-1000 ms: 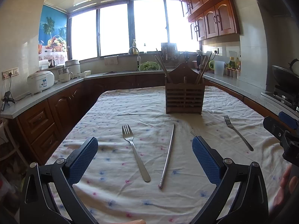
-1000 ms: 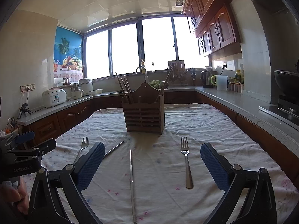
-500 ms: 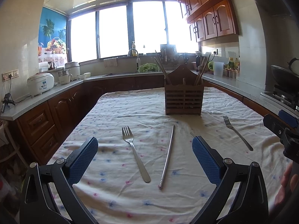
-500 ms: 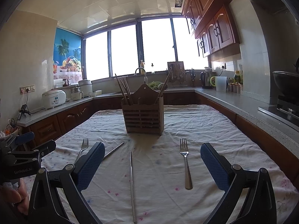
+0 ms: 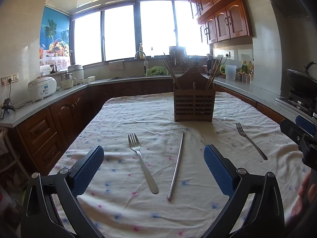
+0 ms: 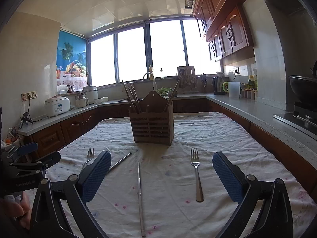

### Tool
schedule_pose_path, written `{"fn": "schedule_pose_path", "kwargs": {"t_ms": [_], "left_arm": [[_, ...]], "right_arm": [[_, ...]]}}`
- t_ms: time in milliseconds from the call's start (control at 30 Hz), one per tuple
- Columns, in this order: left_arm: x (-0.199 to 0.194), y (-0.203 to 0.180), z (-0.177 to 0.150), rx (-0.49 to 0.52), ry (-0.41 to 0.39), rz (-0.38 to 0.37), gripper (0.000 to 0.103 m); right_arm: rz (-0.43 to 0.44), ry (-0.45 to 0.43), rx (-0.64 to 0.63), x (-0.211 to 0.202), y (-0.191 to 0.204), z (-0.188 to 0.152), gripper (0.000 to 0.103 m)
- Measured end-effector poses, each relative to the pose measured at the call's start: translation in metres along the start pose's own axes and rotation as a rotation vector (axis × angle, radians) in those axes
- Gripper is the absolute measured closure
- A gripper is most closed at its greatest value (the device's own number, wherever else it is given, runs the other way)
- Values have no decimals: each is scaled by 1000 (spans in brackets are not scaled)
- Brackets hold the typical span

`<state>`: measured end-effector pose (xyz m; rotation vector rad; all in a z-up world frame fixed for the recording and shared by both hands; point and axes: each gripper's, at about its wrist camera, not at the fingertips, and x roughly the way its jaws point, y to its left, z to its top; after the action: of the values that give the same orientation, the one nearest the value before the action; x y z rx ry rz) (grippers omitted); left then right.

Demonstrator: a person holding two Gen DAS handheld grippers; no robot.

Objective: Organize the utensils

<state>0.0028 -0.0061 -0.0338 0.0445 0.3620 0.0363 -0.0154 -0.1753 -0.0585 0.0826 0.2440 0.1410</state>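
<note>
A wooden slatted utensil holder with wooden chopsticks in it stands mid-table. On the floral cloth lie two metal forks and two metal chopsticks. In the left wrist view, a fork and a chopstick lie between the fingers of my open, empty left gripper; the other fork lies to the right. In the right wrist view, a chopstick and a fork lie between the fingers of my open, empty right gripper. The left fork and second chopstick are partly hidden.
The cloth-covered table sits inside a U-shaped counter with a rice cooker, a sink and a stove with a wok. The right gripper shows at the right edge of the left view; the left gripper shows at the left of the right view.
Both grippers stay open and nearly still. The views have risen or tilted very slightly. No utensil has moved.
</note>
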Motion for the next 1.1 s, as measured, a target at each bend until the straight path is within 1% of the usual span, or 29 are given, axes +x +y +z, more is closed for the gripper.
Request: {"fn": "schedule_pose_path", "kwargs": {"t_ms": [1100], "left_arm": [[4, -7, 2, 10, 9, -11, 0]], "right_arm": [[0, -2, 17, -1, -2, 7, 0]]}}
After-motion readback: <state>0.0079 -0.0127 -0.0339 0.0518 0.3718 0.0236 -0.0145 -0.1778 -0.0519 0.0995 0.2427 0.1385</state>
